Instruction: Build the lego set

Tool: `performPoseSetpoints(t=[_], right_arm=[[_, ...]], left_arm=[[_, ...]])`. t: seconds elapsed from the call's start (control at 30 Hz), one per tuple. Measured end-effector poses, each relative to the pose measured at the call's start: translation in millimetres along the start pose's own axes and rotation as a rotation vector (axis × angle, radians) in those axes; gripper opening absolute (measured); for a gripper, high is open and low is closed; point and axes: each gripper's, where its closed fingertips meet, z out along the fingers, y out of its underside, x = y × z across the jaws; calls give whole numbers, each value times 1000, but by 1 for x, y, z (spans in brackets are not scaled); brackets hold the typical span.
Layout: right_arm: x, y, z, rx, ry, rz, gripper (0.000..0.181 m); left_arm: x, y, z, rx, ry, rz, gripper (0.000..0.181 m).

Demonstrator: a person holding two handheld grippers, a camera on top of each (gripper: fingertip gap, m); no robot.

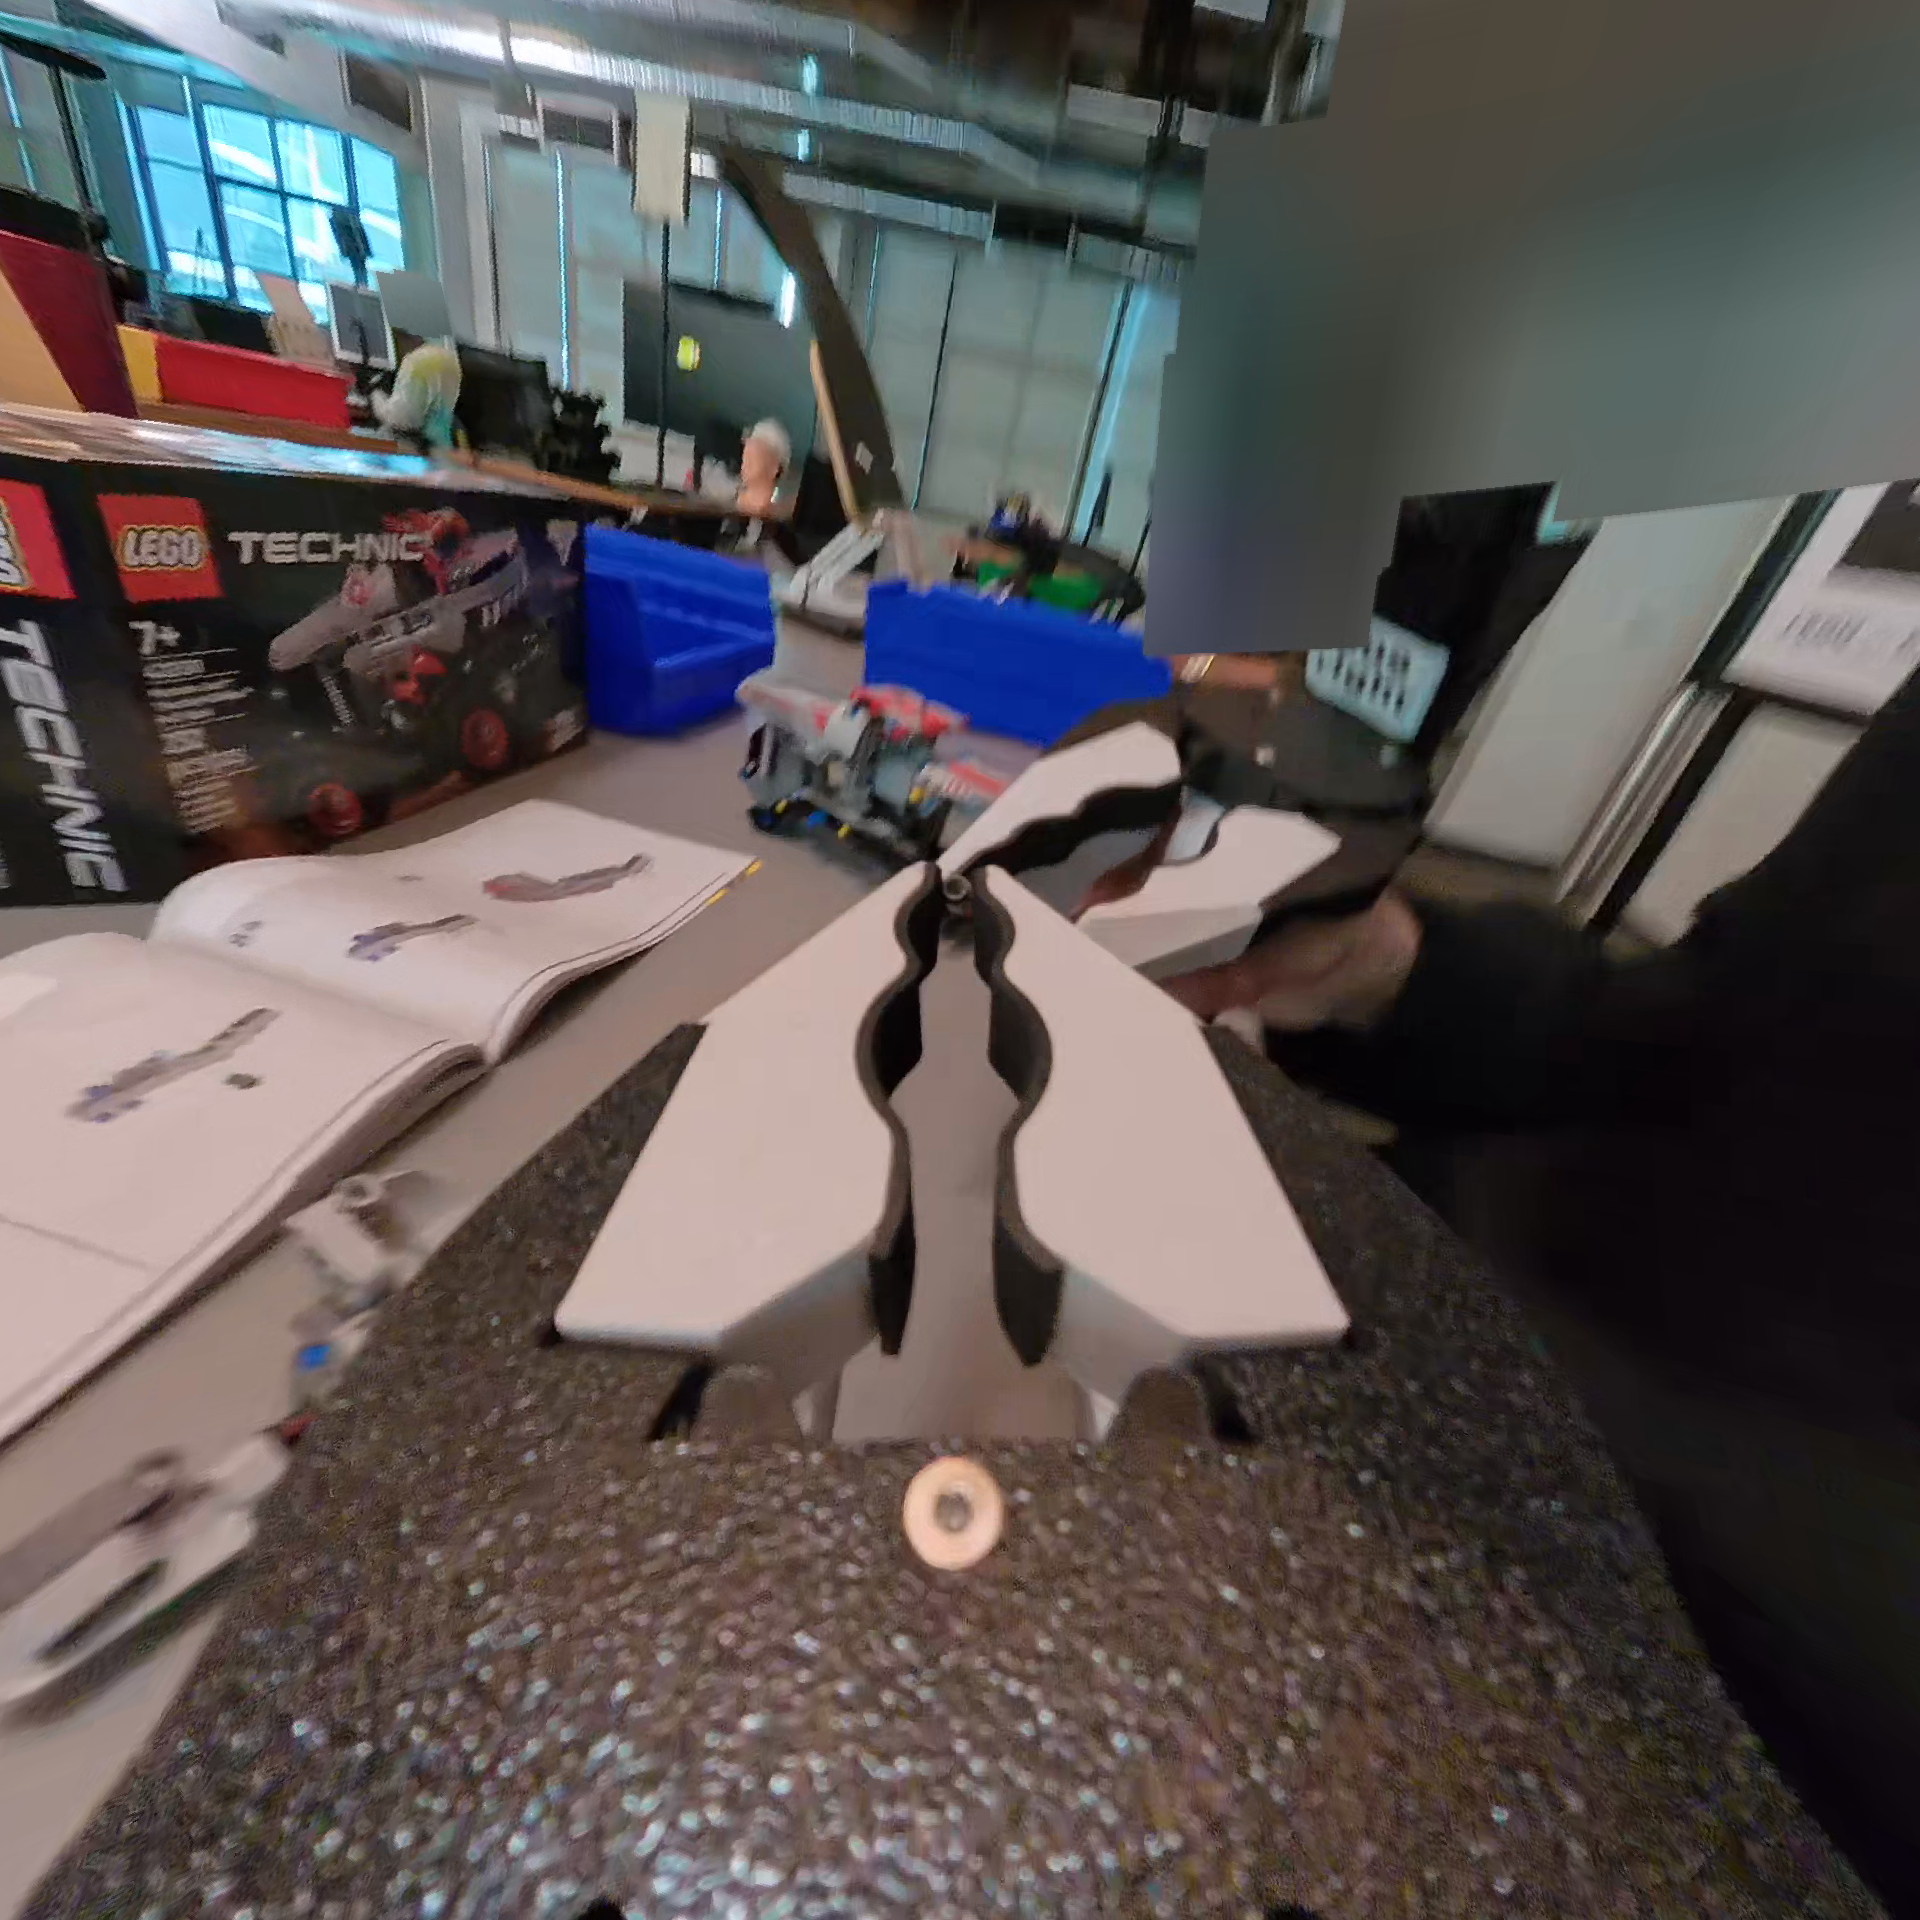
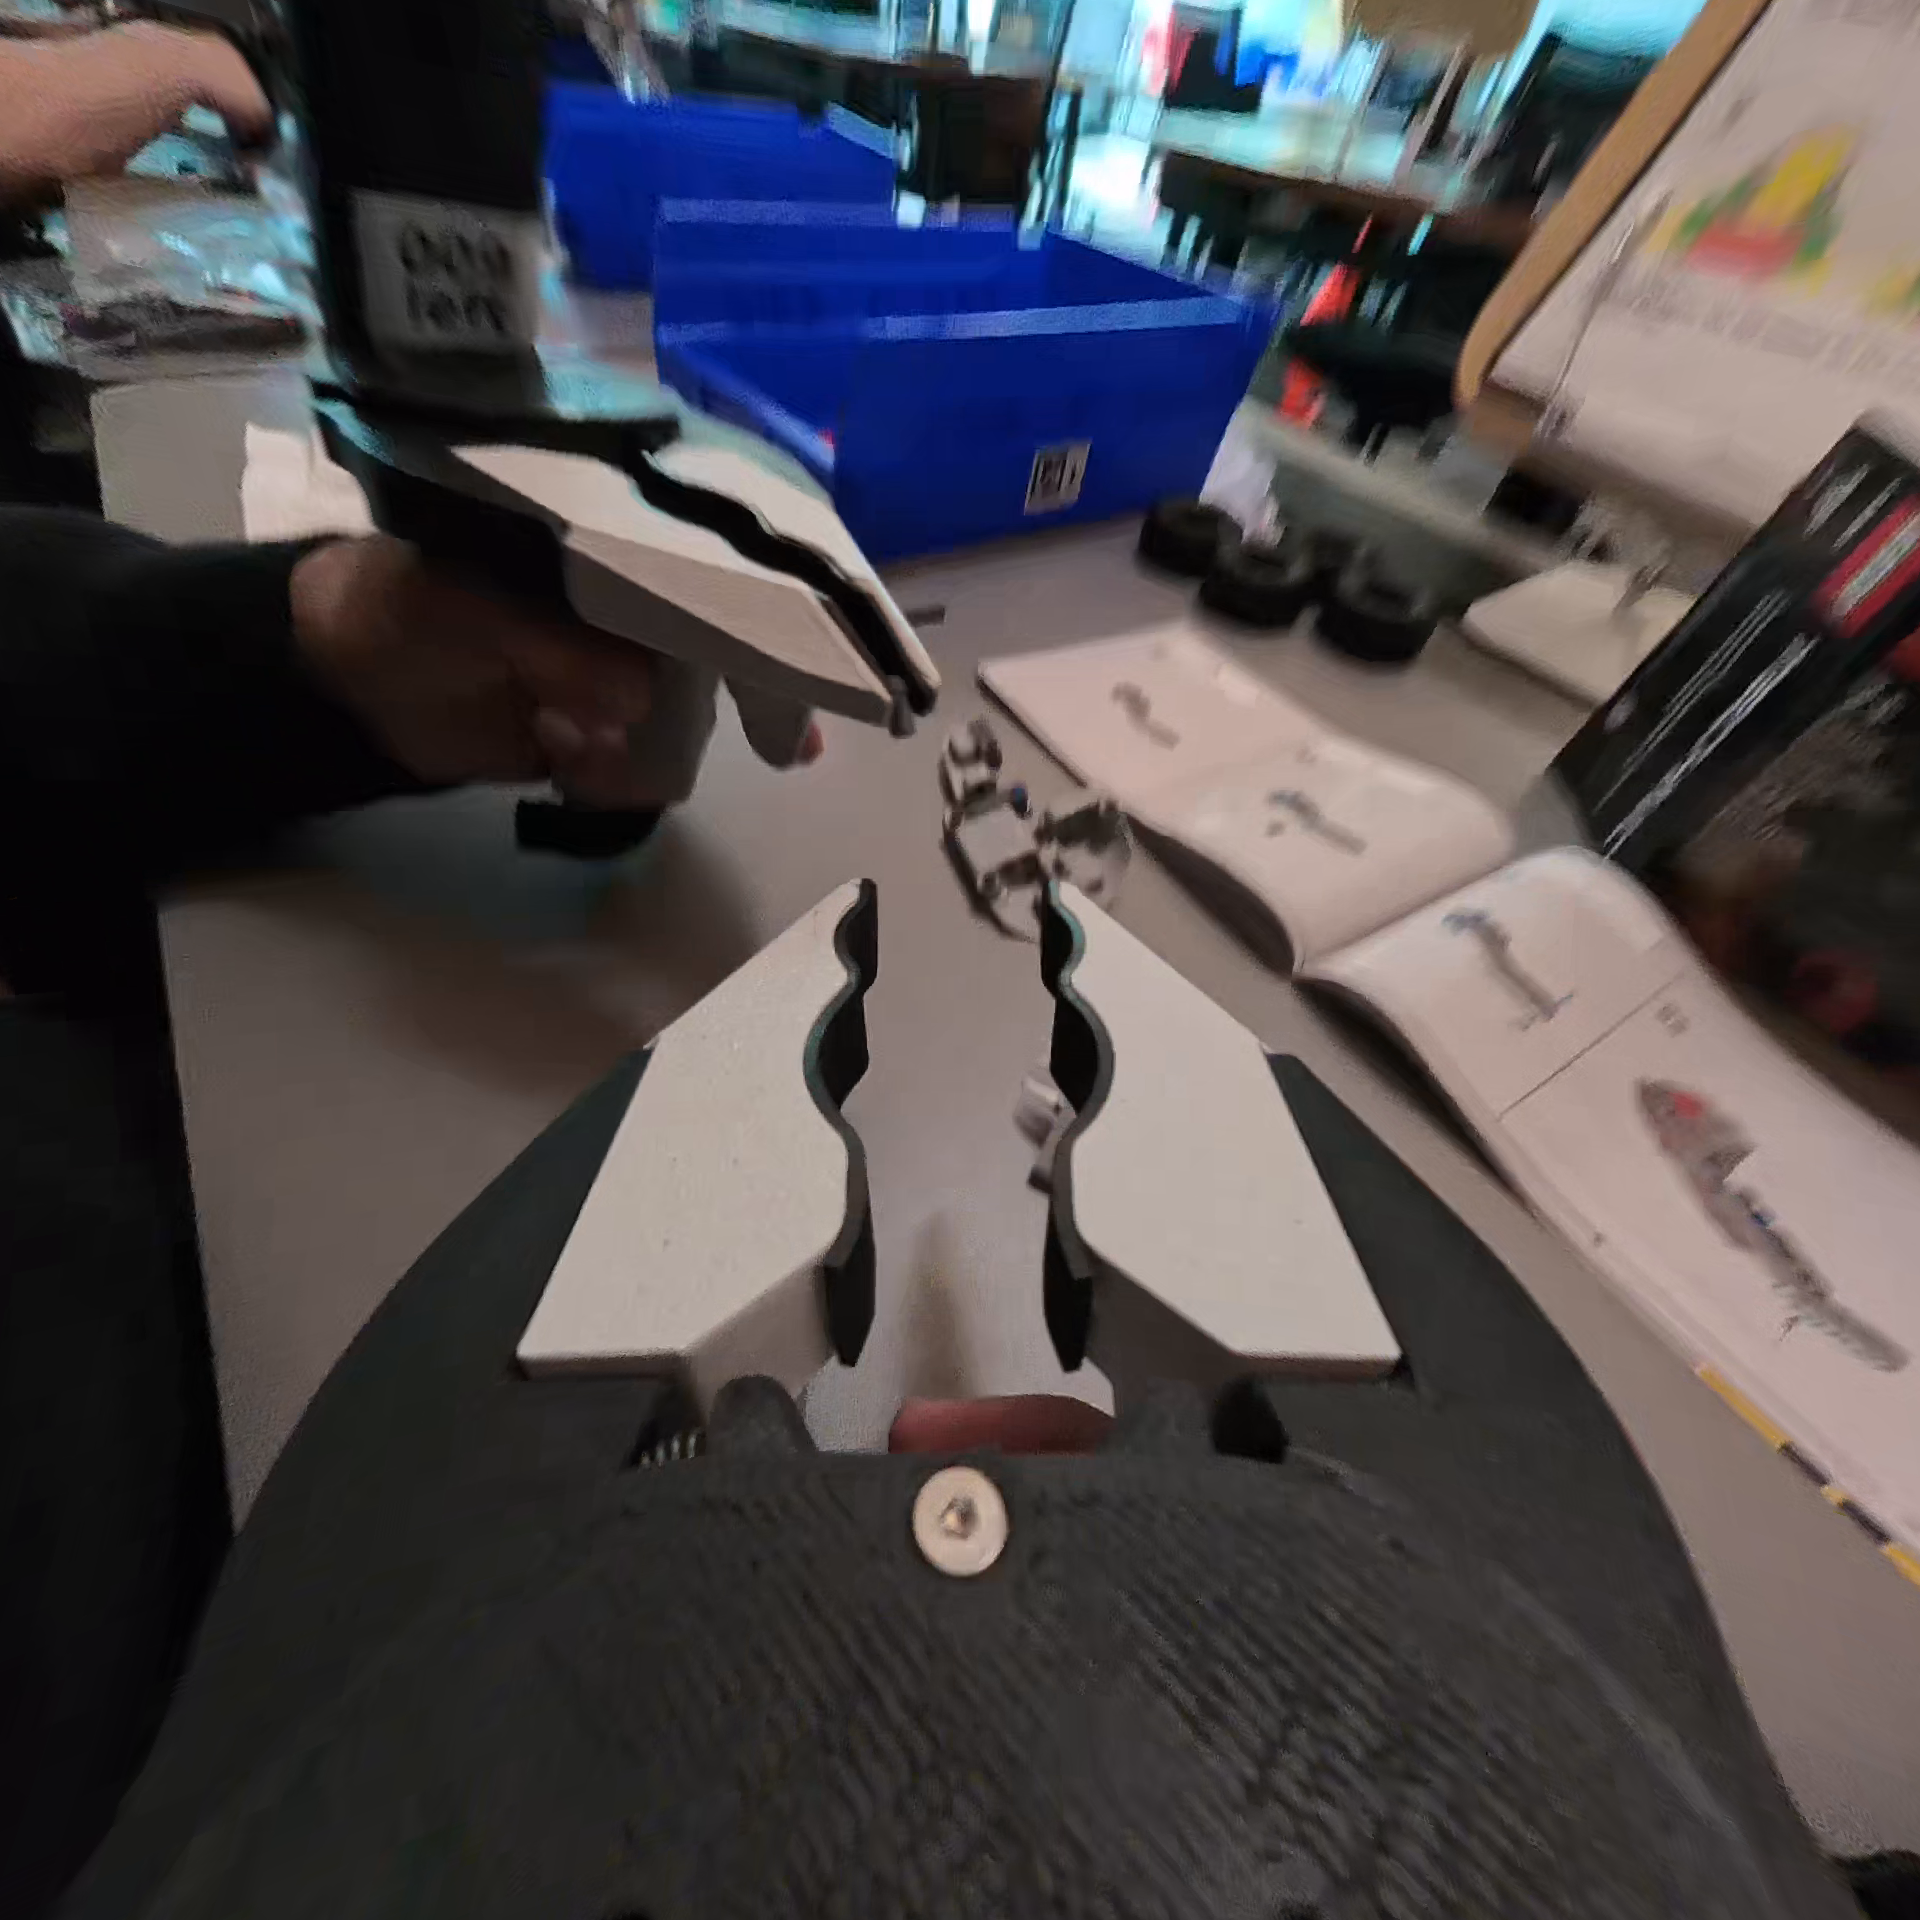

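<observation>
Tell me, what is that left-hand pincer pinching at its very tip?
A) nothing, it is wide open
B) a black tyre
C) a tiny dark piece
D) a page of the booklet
C: the left gripper is closed, its fingertips pinching a tiny dark piece; the tyres and the booklet lie on the table.

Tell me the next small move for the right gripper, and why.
Probably ease the right gripper forward onto the small grey lego assembly lying on the table just past its tips. Its jaws stand open and empty, while the left gripper is pinched on a tiny dark piece, likely waiting to join it.
</observation>
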Motion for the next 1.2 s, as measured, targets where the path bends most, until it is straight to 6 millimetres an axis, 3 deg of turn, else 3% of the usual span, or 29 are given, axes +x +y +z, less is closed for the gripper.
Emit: performPoseSetpoints(t=[0.1,0.2,0.43,0.83,1.2], right_arm=[[-6,-26,-5,122,81,-139,17],[-10,-38,-5,157,116,-229,14],[-14,-50,-8,206,154,-314,11],[-11,-40,-13,145,263,-561,2],[-14,-34,-10,110,285,-722,3]], left_arm=[[5,-16,-1,150,44,-173,2],[5,-21,-1,220,68,-283,2],[19,-18,7,185,121,-282,2],[21,-4,13,20,93,-134,2],[18,4,12,-89,95,-182,3]])
